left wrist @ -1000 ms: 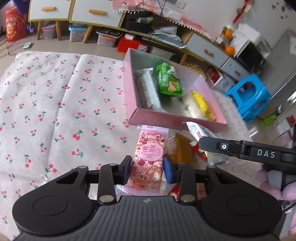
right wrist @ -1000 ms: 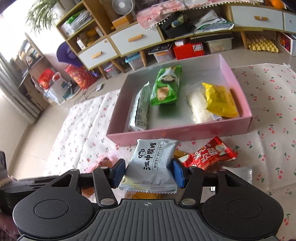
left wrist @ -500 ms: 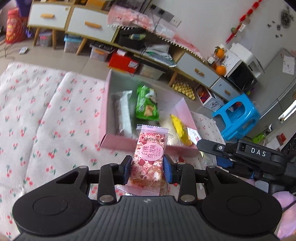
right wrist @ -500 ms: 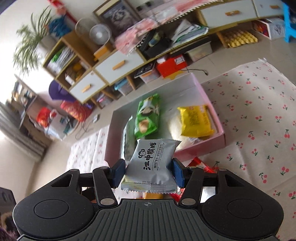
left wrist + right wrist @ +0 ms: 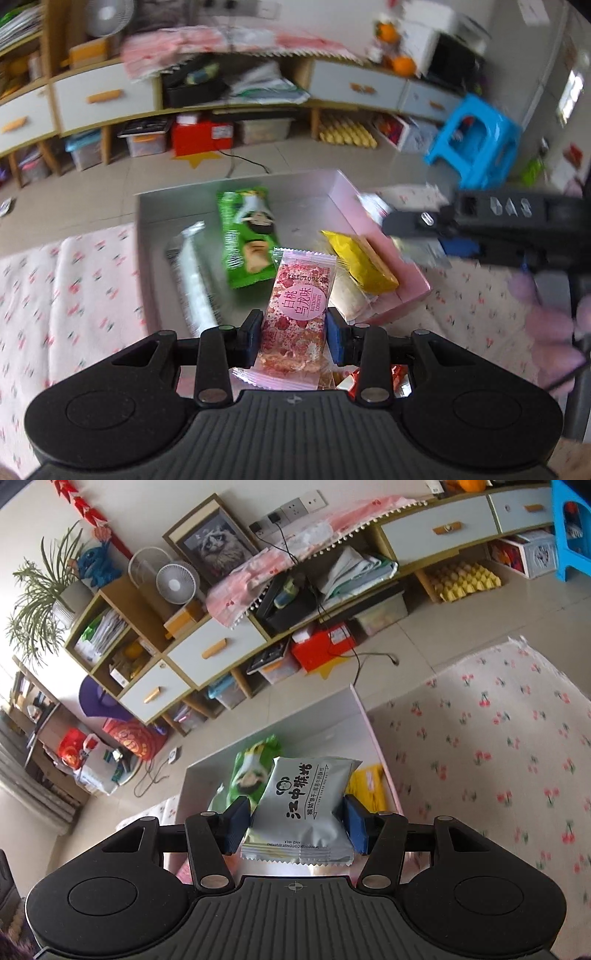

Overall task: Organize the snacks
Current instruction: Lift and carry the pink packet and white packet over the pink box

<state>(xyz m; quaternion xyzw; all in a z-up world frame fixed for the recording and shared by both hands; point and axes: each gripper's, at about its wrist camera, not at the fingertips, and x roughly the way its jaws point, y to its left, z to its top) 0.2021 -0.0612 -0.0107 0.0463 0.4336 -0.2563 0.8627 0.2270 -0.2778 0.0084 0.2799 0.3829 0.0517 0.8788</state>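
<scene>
My left gripper (image 5: pixel 293 330) is shut on a pink strawberry snack bar (image 5: pixel 297 308) and holds it above the near edge of the pink box (image 5: pixel 373 221). The box holds a green packet (image 5: pixel 245 240), a white-grey packet (image 5: pixel 192 273) and a yellow packet (image 5: pixel 360 264). My right gripper (image 5: pixel 295 825) is shut on a silver biscuit packet (image 5: pixel 304 808), raised over the same pink box (image 5: pixel 364 716); the green packet (image 5: pixel 251 771) and yellow packet (image 5: pixel 371 784) show beneath it. The right gripper also appears in the left wrist view (image 5: pixel 424 236), over the box's right wall.
A cherry-print cloth (image 5: pixel 498 746) covers the surface around the box. A red snack wrapper (image 5: pixel 397 373) lies below the left gripper. A low cabinet with drawers (image 5: pixel 424 531), a red bin (image 5: pixel 201 136) and a blue stool (image 5: pixel 476 140) stand on the floor behind.
Both grippers have risen and moved forward over the pink box, each still holding its snack. The views have tilted up toward the room.
</scene>
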